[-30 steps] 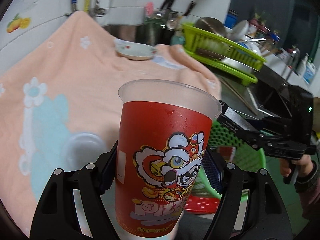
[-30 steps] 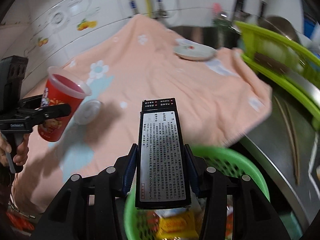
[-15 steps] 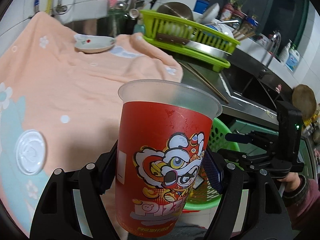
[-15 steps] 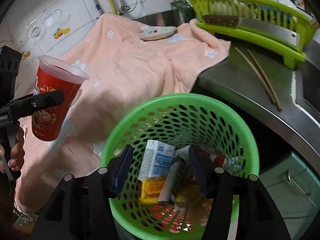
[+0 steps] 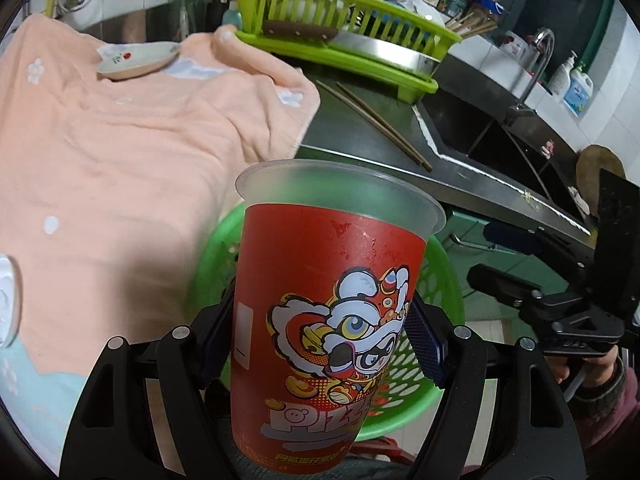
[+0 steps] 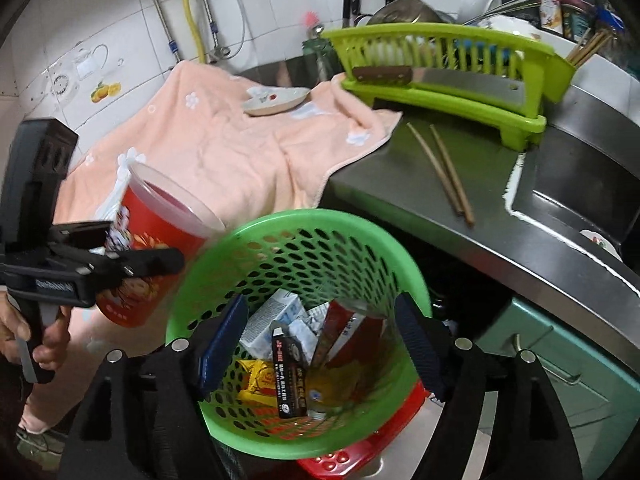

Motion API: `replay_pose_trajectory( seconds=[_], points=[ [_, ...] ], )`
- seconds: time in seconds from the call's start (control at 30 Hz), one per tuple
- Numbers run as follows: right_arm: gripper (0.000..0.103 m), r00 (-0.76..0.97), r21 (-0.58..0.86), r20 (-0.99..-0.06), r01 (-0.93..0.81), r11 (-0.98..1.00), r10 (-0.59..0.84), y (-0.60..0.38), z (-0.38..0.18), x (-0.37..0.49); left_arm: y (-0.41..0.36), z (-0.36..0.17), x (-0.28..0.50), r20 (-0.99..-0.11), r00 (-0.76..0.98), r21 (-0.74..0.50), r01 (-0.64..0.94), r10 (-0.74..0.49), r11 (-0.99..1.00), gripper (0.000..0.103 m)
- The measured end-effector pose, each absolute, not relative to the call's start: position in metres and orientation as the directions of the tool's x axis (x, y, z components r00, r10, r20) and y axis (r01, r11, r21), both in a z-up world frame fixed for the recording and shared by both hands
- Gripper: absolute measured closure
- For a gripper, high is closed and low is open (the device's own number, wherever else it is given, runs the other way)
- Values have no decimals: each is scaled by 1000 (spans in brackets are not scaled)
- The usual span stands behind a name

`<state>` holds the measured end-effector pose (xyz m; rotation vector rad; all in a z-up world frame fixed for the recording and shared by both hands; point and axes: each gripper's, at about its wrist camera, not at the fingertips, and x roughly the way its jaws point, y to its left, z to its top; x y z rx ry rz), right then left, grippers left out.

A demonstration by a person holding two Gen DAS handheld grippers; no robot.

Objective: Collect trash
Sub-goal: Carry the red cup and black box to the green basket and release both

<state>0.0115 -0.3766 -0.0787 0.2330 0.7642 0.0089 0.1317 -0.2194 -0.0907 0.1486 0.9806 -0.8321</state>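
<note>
My left gripper [image 5: 320, 336] is shut on a red plastic cup [image 5: 328, 320] with a lion cartoon, held upright beside the rim of the green mesh basket [image 5: 444, 280]. In the right wrist view the cup [image 6: 160, 240] sits at the basket's left rim [image 6: 304, 220]. My right gripper [image 6: 320, 344] is open and empty above the basket. Inside lie a black box [image 6: 290, 376], a milk carton [image 6: 276, 316] and several wrappers. A white cup lid [image 5: 6, 300] lies on the towel at far left.
A peach towel [image 5: 120, 152] covers the counter, with a small dish [image 5: 136, 62] on it. Chopsticks [image 6: 444, 172] lie on the steel counter beside a green dish rack [image 6: 452, 76] with a knife. A sink [image 5: 500, 140] is at right.
My right gripper opened and dropped the black box into the basket. My left gripper carried the cup right, from over the towel to the basket's rim.
</note>
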Motion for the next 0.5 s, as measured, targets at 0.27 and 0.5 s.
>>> replay_pose_trajectory(
  seconds=[0.27,0.5],
  points=[
    [29,731,241,-675,91,966,100,-384,-79,5,-237,-101,131,-804,232,-271,676,-547,685,24],
    [28,737,242,-667,74,967,111,-379,-77,6,-235,-106,128,-813,220,-273,675,-540,686,20]
  ],
)
